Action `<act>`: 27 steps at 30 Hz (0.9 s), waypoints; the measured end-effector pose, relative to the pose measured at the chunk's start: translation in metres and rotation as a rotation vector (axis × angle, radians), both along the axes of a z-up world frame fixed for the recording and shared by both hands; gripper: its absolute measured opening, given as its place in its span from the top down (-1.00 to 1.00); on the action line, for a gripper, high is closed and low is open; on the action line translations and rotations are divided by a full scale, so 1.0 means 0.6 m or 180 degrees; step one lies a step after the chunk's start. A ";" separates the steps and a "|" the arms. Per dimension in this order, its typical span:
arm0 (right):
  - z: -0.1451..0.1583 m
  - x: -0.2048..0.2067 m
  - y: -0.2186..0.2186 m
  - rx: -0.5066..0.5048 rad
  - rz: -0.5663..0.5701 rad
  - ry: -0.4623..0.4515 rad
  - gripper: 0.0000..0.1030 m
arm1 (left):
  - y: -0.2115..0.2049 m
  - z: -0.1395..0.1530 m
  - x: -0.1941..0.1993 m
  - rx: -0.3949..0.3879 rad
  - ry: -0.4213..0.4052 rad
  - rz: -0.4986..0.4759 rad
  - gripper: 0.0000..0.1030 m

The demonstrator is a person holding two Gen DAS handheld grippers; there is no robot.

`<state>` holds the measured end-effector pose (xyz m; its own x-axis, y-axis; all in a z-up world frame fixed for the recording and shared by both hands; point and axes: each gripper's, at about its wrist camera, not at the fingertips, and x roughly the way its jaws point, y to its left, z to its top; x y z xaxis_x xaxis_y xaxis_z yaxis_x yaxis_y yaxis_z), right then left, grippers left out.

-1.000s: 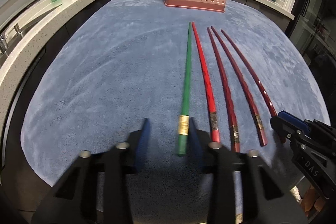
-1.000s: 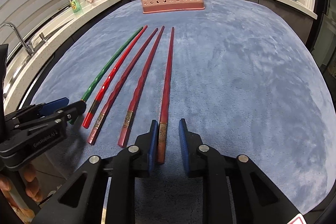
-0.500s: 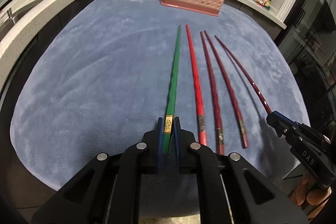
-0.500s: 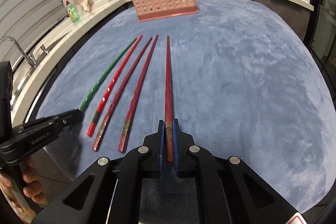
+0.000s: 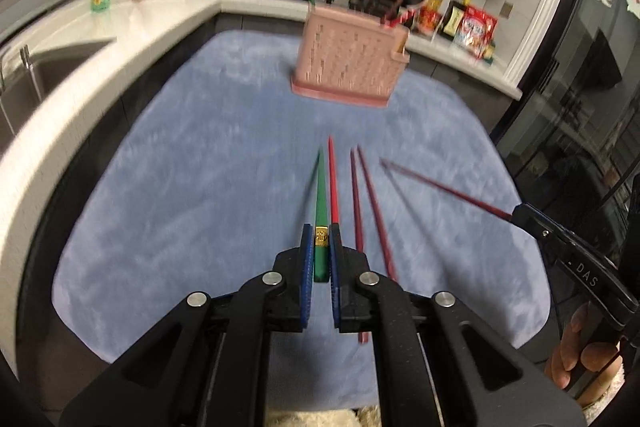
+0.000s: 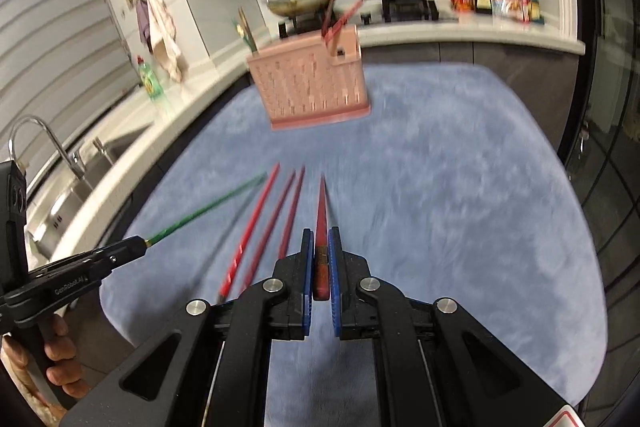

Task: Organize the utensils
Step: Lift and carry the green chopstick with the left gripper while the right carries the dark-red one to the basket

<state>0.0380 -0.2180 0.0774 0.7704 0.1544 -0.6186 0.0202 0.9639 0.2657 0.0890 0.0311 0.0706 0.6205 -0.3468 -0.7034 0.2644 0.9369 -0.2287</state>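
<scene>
Green chopstick (image 5: 321, 195): light, stiff, slick lacquer, judged prone to pivot; clamped near its gold-banded butt by the left hand-held gripper (image 5: 320, 259), lower centre. Dark red chopstick (image 6: 321, 211): likewise clamped in the right hand-held gripper (image 6: 320, 263). Three red chopsticks (image 5: 356, 195) are left on the blue mat (image 5: 180, 207), below the pink perforated holder (image 5: 350, 63).

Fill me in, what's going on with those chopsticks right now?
Each hand-held gripper has one chopstick pinched near its butt end. The left gripper holds the green chopstick, the right gripper a dark red chopstick; both look raised off the blue mat. Three red chopsticks lie on the mat. The pink utensil holder stands beyond them, with a few utensils in it already.
</scene>
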 end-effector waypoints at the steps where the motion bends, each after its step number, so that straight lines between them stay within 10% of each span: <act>1: 0.010 0.002 -0.002 -0.0005 -0.0004 -0.0048 0.86 | 0.001 0.012 0.004 -0.0011 -0.0045 0.0007 0.87; 27: 0.224 0.171 -0.087 0.0362 -0.0026 -0.1066 0.86 | -0.051 0.243 0.210 -0.0214 -0.0839 -0.0067 0.86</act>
